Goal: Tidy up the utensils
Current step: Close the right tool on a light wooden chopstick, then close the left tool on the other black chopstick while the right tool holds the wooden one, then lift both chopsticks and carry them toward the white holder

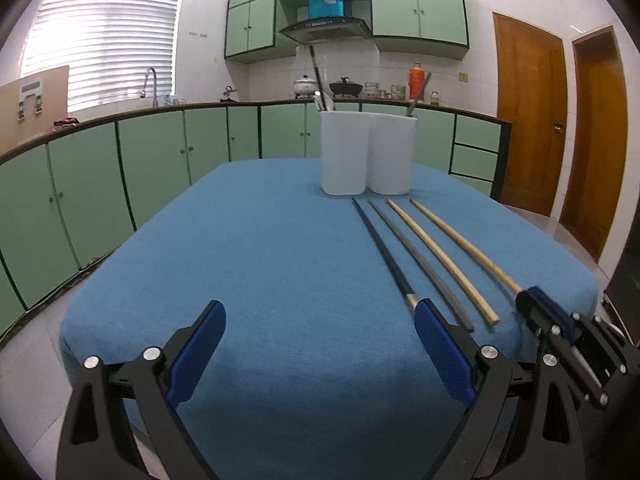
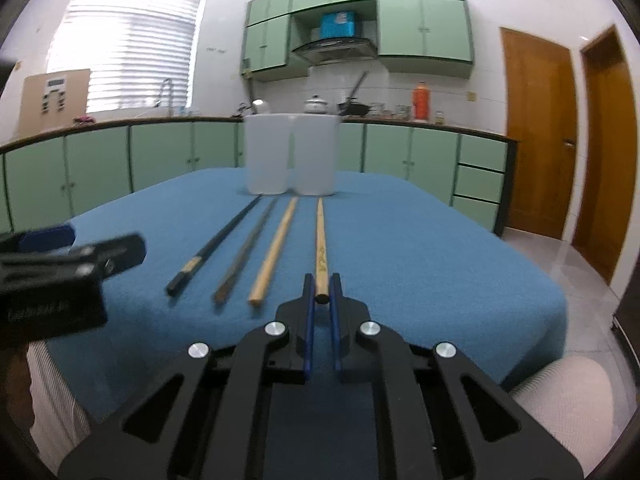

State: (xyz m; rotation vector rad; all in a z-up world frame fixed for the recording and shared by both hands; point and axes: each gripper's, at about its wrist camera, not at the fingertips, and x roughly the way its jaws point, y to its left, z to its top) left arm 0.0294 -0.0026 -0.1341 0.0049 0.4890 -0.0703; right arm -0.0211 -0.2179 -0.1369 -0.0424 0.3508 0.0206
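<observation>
The left gripper (image 1: 320,344) hovers wide open and empty. The rightmost wooden chopstick (image 2: 320,236) lies lengthwise toward the white holder (image 2: 292,154), its near end pinched between the right gripper (image 2: 322,294)'s nearly closed fingers.

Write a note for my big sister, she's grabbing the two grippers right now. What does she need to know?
Right gripper: closed around the near end of the rightmost wooden chopstick, which still lies on the blue cloth.
Left gripper: open, empty, hovering over the near edge of the cloth.
Also lying on the cloth: the black chopstick, the grey chopstick and the second wooden chopstick, side by side.
White holder: at the far end, already holding a few utensils.
Left to do: put all four chopsticks into the holder.
</observation>
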